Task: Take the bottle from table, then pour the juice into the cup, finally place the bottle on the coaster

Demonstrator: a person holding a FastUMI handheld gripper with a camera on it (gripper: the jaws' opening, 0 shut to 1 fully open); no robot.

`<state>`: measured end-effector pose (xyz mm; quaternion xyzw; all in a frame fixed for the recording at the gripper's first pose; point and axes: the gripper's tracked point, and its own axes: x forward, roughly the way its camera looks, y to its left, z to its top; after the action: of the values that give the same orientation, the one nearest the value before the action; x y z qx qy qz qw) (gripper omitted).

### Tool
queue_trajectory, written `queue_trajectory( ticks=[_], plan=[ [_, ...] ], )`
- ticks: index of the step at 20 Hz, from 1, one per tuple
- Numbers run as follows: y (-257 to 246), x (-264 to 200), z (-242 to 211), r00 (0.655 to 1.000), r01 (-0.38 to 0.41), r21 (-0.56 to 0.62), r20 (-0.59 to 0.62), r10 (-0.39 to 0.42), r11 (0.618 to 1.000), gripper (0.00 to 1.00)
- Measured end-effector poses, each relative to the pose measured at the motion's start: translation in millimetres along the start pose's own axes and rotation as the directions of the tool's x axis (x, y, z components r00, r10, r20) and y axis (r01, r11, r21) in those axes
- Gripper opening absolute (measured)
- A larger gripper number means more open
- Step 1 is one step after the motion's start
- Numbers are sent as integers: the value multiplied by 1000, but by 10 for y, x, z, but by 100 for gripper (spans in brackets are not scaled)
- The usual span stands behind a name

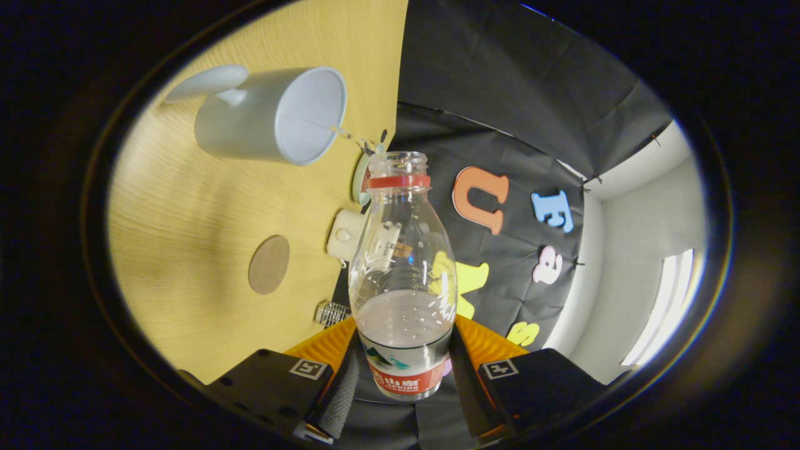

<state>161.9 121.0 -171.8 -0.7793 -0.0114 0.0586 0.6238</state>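
Left to right: cup (270, 115) on the wooden surface (187, 250), the round coaster (269, 264) nearer the gripper (403, 369), then the bottle (402, 275), clamped between both fingers at its labelled base. The view is rolled sideways — the uncapped mouth points near the cup's rim, and little liquid seems left. Risk: any remaining liquid may miss the cup if the mouth sits short of the rim — or the smooth bottle may slip when tilted.

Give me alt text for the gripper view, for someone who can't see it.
The gripper is shut on a clear, uncapped bottle held between its fingers, tipped sideways toward a white cup on the wooden table. A round brown coaster lies on the table beside the bottle.
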Motion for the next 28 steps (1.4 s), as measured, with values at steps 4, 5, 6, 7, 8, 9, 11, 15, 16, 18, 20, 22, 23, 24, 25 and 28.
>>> queue_trajectory(
  ticks=[4, 5, 6, 7, 8, 9, 11, 15, 16, 18, 20, 22, 23, 24, 25, 28],
  plan=[
    [-20, 6, -12, 1000, 3, -14, 5, -3, 1000, 75],
    [-28, 11, -12, 1000, 2, -19, 4, -2, 1000, 75],
    [-37, 11, -15, 1000, 2, -24, 4, -2, 1000, 75],
    [-44, 3, -28, 1000, 1, -28, 2, -1, 1000, 75],
    [-62, 2, -31, 1000, 0, -31, 1, 0, 1000, 75],
    [-73, 7, -28, 1000, 2, -34, 3, -2, 999, 75],
    [-95, 7, -22, 1000, 10, -45, 7, -10, 999, 75],
    [-202, 51, -3, 1000, 18, -61, 17, -17, 998, 75],
    [-226, 82, 8, 1000, 19, -67, 18, -18, 998, 75],
    [-243, 74, 27, 1000, 23, -76, 23, -21, 997, 75],
    [-252, 72, 12, 1000, 21, -80, 23, -19, 997, 75],
    [-271, 81, 11, 1000, 23, -93, 21, -21, 995, 75],
    [-286, 71, 14, 1000, 25, -99, 21, -23, 995, 75],
    [-299, 78, 18, 999, 26, -104, 22, -24, 994, 75],
    [-313, 87, 26, 999, 27, -108, 24, -25, 994, 75],
    [-335, 91, 50, 999, 33, -118, 27, -30, 992, 75]
  ],
)
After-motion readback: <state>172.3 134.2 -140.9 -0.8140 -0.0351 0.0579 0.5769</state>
